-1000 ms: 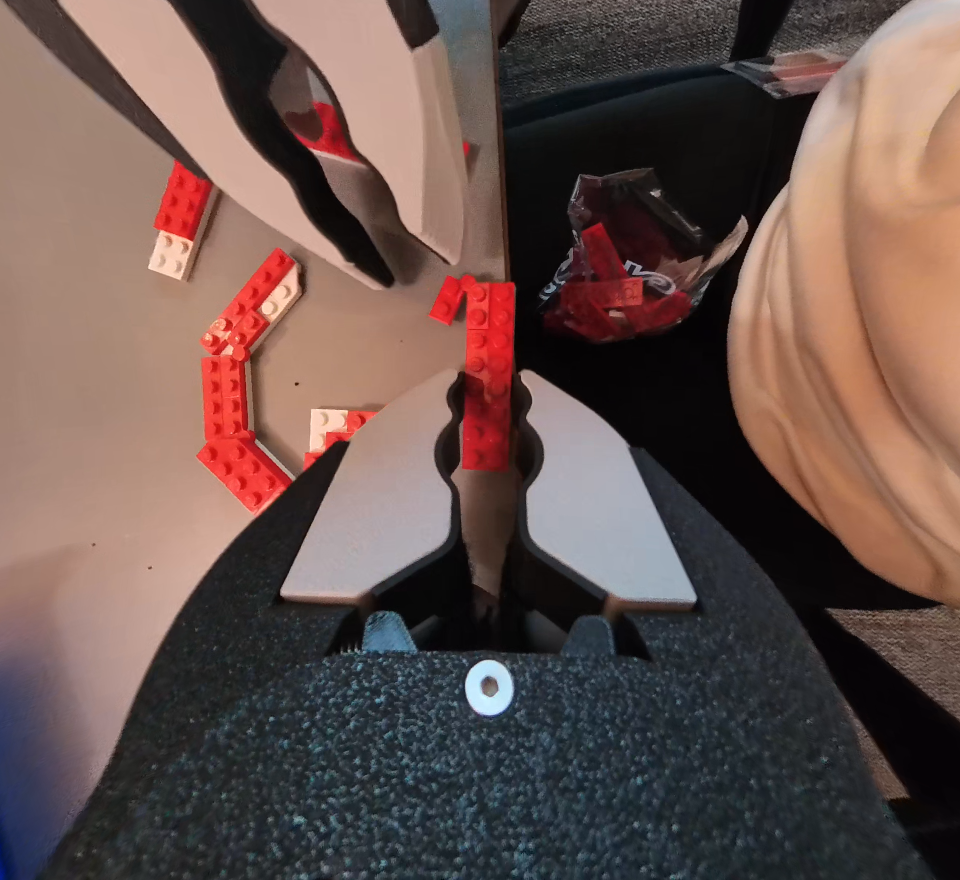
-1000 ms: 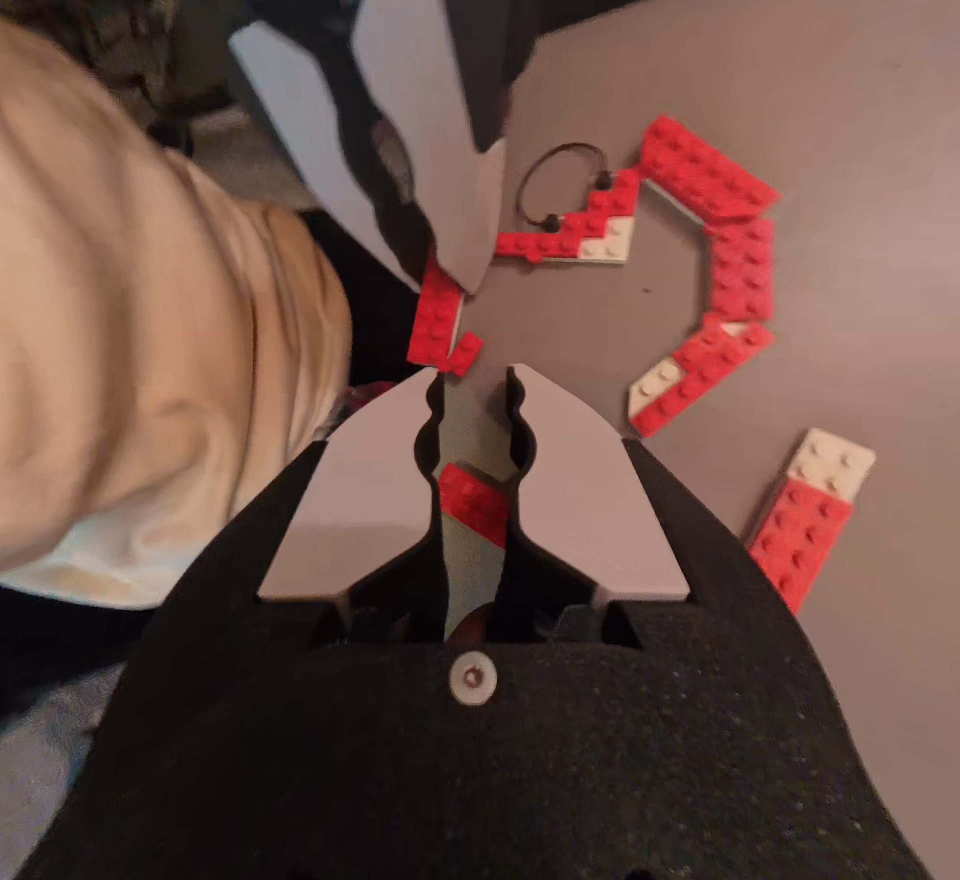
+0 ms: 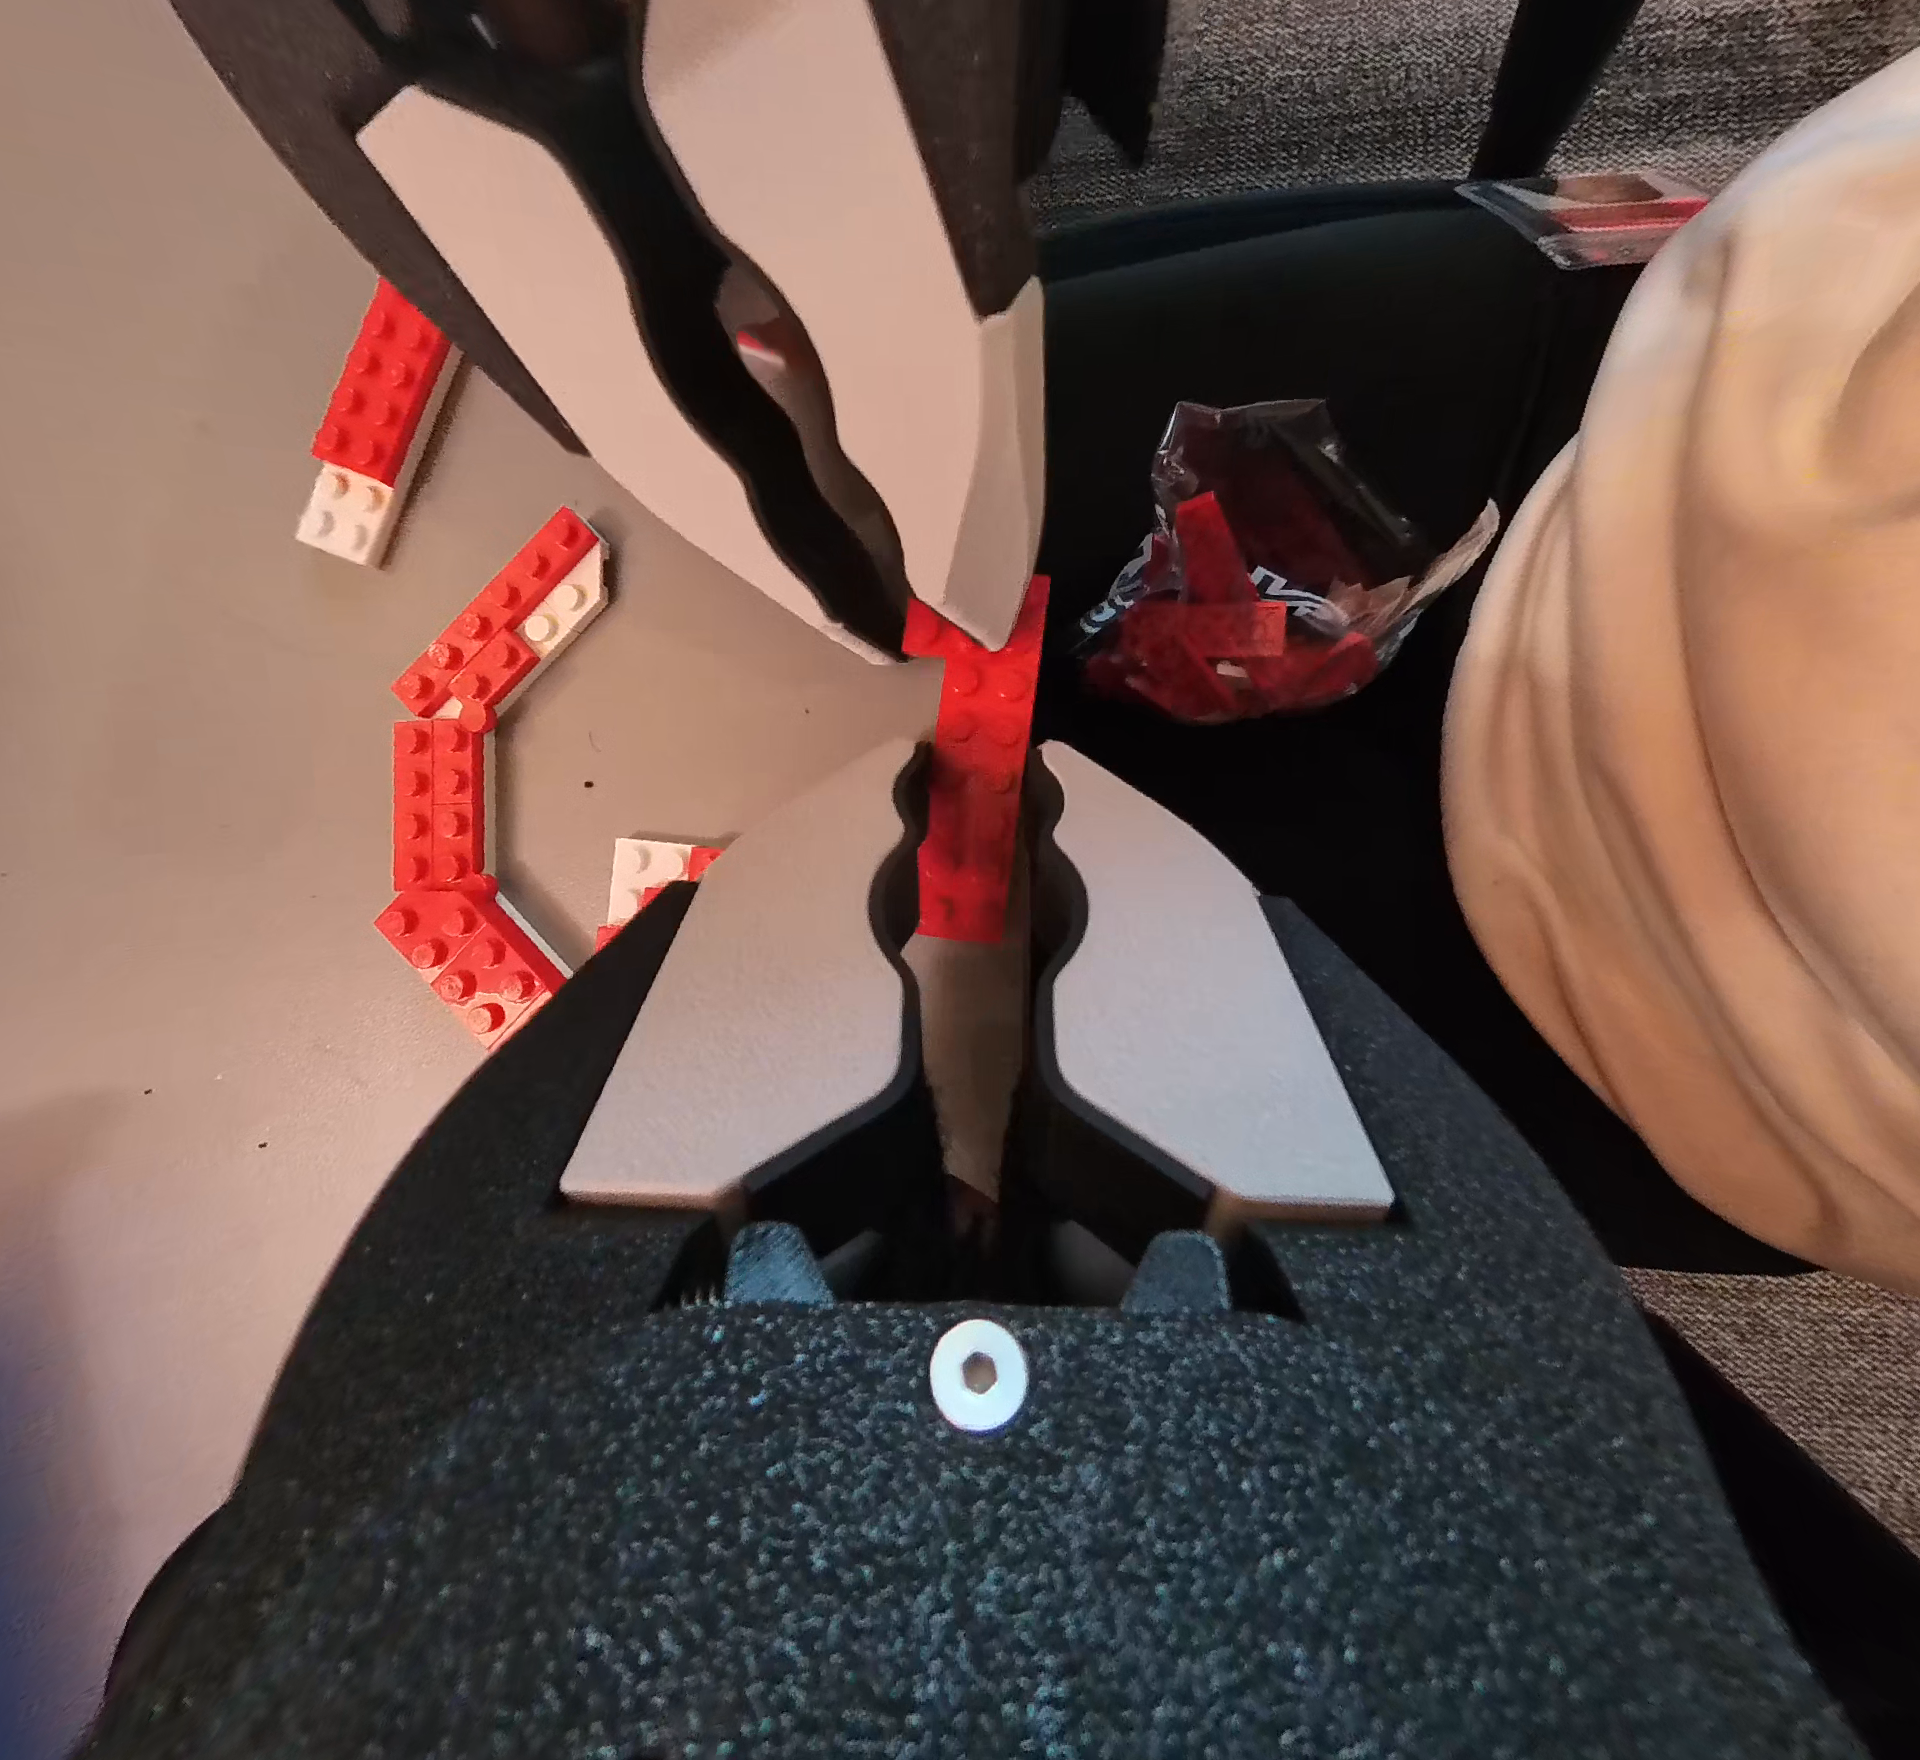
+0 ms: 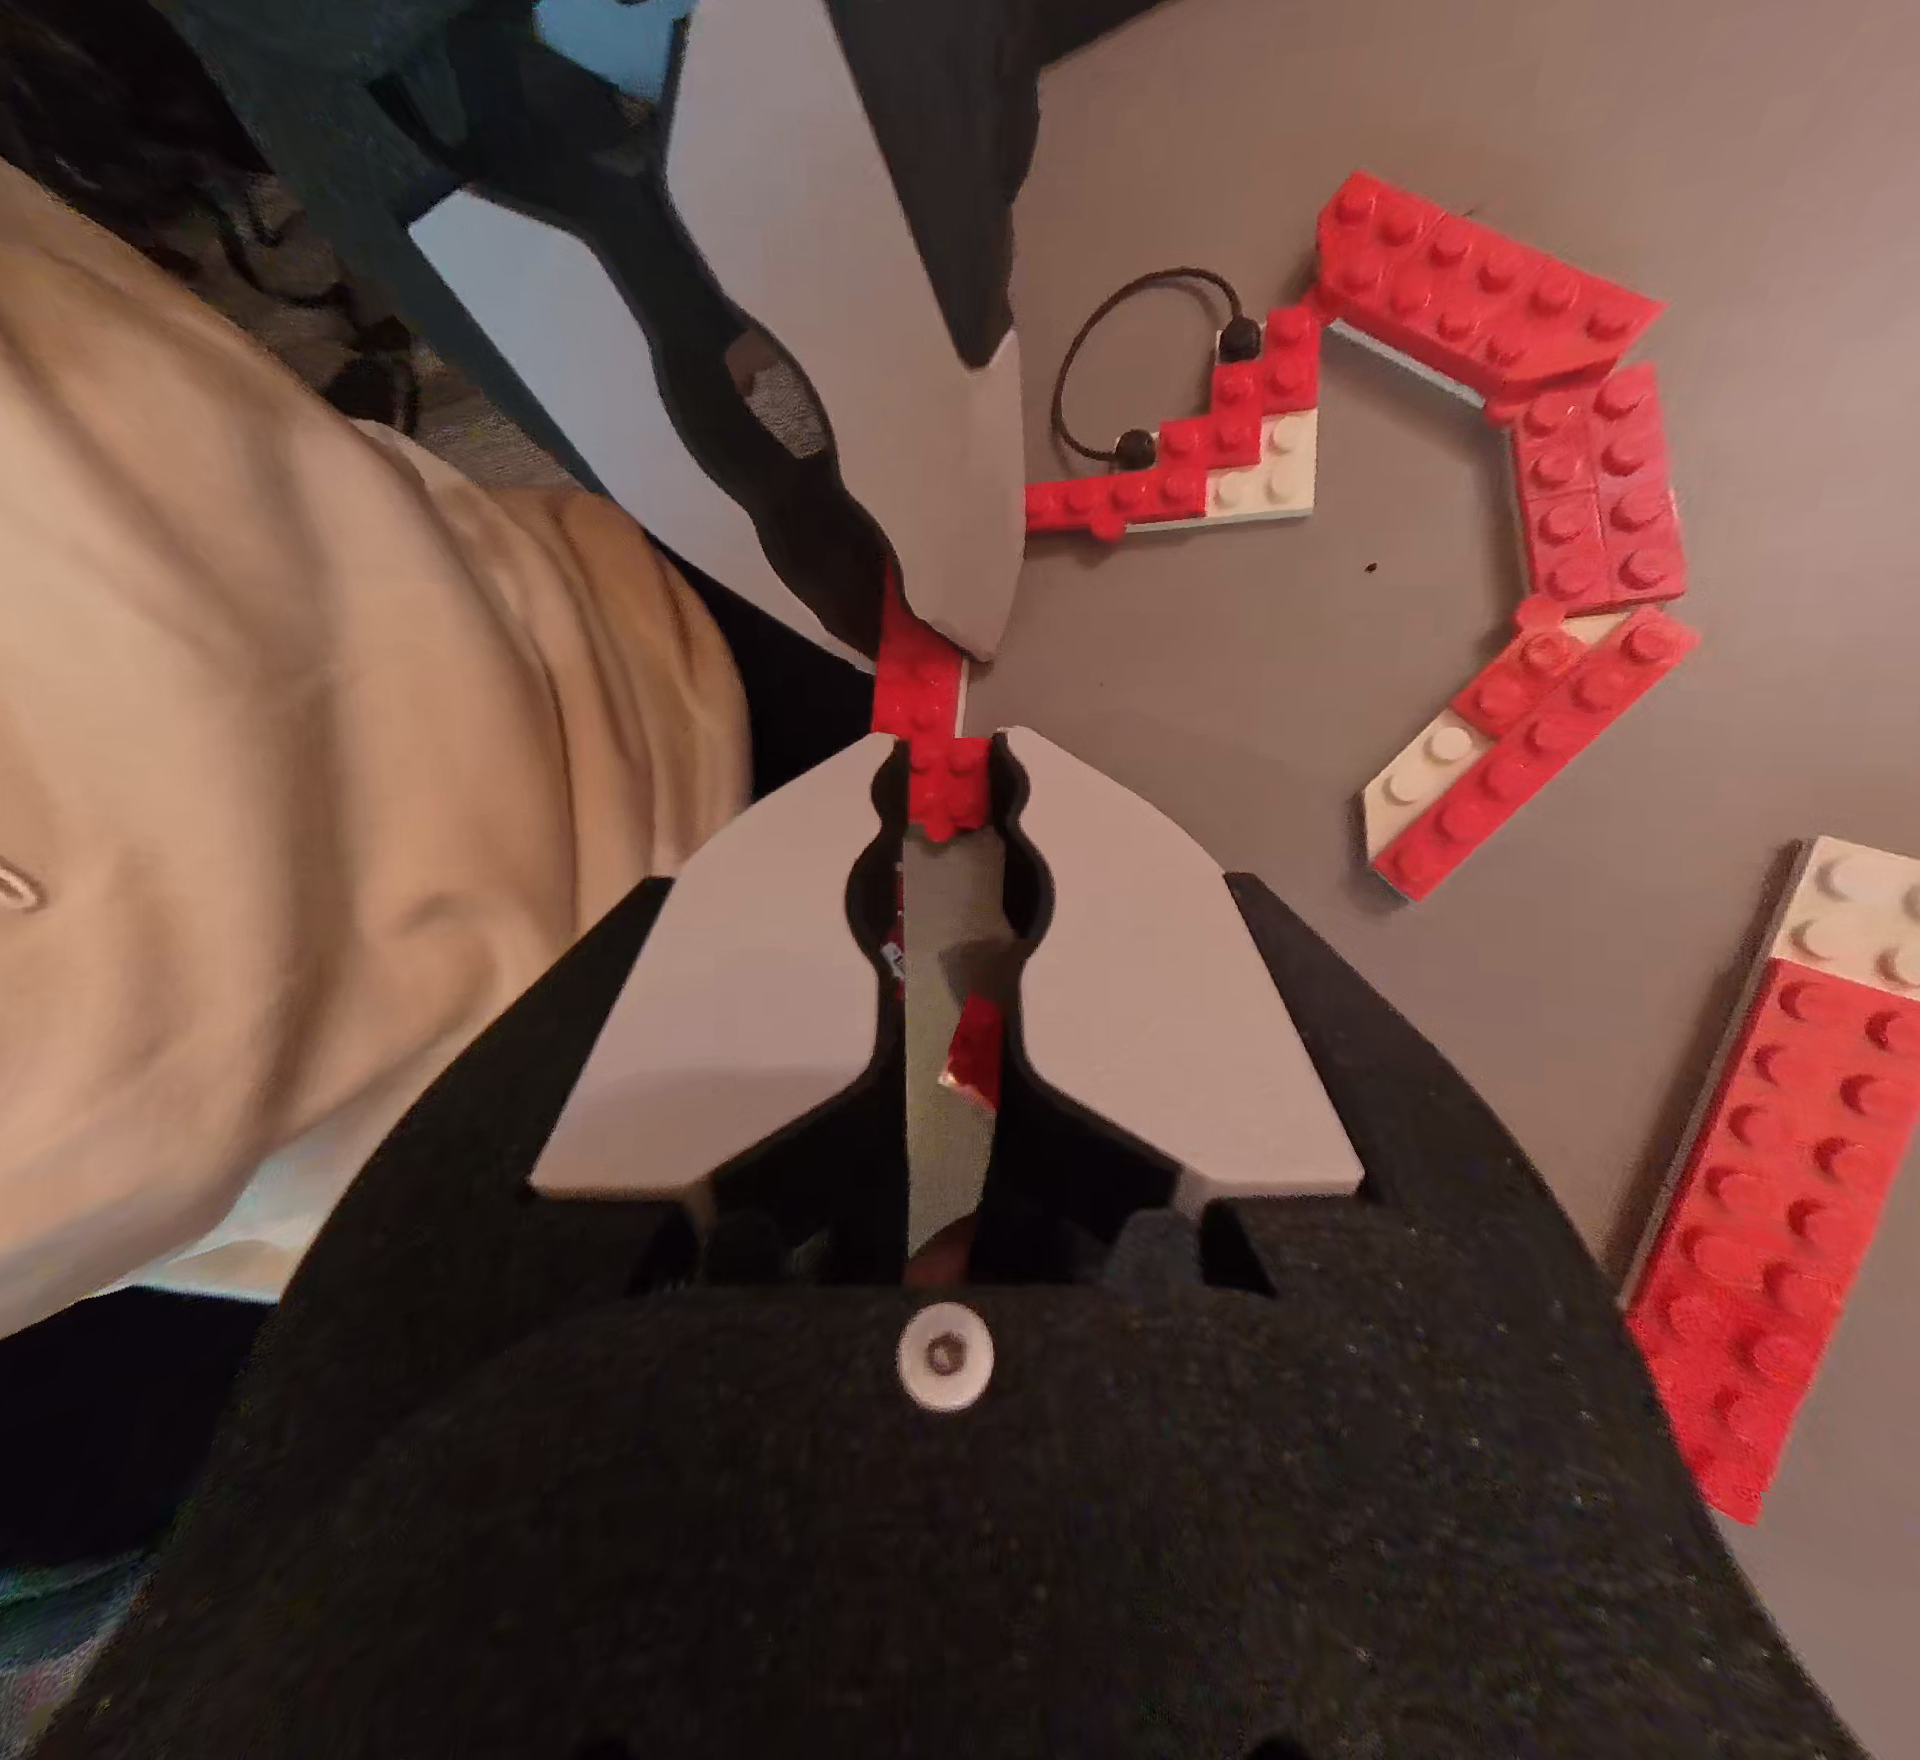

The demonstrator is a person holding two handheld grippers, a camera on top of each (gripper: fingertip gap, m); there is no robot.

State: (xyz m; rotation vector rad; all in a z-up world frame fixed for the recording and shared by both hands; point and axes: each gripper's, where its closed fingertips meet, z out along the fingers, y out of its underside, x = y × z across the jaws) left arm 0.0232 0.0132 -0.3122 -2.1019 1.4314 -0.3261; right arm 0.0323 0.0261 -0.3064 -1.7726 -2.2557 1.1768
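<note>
Both claws meet at the counter (image 3: 156, 879) edge. My left claw (image 3: 971, 754) is clenched on a red brick strip (image 3: 982, 775); my right claw (image 4: 945, 749) grips its far end. Beside the strip, a red-and-white brick arc (image 4: 1538, 463) lies part-built with gaps.

right gripper (image 4: 948, 754) apparently clamping red brick strip (image 4: 925, 723), left gripper (image 4: 914, 619) opposite

In the left wrist view a brick strip (image 3: 977, 775) lies between the fingers (image 3: 769, 983) at the table (image 3: 156, 827) edge. Left of them curves a brick chain (image 3: 447, 806); right, off the table, sits a bag (image 3: 1247, 588).
</note>
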